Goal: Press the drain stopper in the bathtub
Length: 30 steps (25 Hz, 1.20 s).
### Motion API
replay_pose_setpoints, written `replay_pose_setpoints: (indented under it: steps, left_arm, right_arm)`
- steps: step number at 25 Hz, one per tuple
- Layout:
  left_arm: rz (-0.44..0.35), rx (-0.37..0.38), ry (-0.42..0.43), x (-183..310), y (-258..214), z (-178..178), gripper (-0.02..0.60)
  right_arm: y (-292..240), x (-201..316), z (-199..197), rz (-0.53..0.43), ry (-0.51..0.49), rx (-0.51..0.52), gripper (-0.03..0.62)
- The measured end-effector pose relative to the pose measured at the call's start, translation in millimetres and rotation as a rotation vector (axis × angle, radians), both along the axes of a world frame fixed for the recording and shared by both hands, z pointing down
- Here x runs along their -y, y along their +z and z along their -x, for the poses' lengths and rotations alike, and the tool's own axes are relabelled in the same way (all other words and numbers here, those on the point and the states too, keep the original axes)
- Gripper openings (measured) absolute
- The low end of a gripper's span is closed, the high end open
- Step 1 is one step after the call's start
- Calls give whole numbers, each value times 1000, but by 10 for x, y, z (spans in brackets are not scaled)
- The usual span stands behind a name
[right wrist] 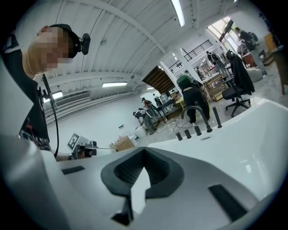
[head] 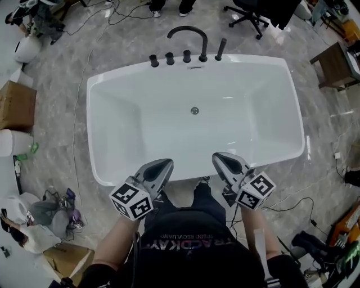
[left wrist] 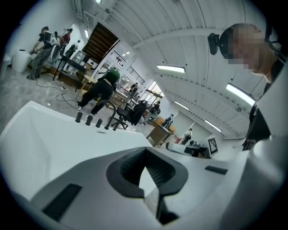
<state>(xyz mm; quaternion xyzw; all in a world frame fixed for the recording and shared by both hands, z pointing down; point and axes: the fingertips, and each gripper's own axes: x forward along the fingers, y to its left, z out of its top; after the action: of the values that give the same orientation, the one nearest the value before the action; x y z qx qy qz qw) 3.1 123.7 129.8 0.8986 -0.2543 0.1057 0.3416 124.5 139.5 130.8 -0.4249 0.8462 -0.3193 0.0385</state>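
Two tools sit side by side at the near end of a white freestanding bathtub [head: 112,112], seen from above, one in each of my hands. My left tool [head: 167,163] is at lower left and my right tool [head: 217,158] at lower right. Both are grey and pointed and aim toward the tub, and their tips overlap its near rim in the head view. Each carries a cube with black-and-white square markers at its back end.

In the left gripper view, the left tool [left wrist: 146,173] has its jaws drawn narrow until the tips meet. Only a small diamond-shaped gap is left between the dark ribbed pads, and nothing is in it. The right gripper view shows the right tool [right wrist: 141,173] the same way, closed on nothing.

The drain stopper [head: 194,111], a small round metal disc, lies in the middle of the tub floor, well apart from both tools and untouched.

Black fittings stand on the far rim: an arched spout [head: 203,53], three short knobs [head: 170,58] to its left and a slim hand shower [head: 220,49] to its right. The tub stands on a grey marbled floor [head: 67,73]. A cardboard box [head: 16,106] lies at the left, and a black office chair [head: 247,14] stands beyond the tub.
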Motion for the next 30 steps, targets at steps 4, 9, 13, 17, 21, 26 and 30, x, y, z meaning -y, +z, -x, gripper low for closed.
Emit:
replay_pose_setpoints:
  steps: [4, 9, 13, 17, 21, 26, 30]
  left_arm:
    - [31, 15, 11, 25, 153, -20, 6]
    - [45, 55, 47, 108, 396, 47, 6]
    - [34, 83, 41, 265, 623, 168, 6]
    - [60, 79, 23, 379, 944, 225, 6]
    - [54, 112, 32, 460, 1307, 263, 6]
    - [15, 152, 50, 571, 1659, 308, 6]
    - [-19, 185, 74, 639, 1955, 332, 6]
  right_arm:
    - [177, 155, -108, 9, -7, -40, 9]
    - [490, 343, -211, 38, 16, -90, 9]
    - [818, 519, -187, 65, 0, -148, 9]
    - [1227, 747, -200, 80, -32, -237, 9]
    - [1696, 996, -234, 93, -73, -330, 9]
    - [2284, 1316, -293, 121, -111, -417, 9]
    - [2748, 1558, -312, 151, -119, -455, 9]
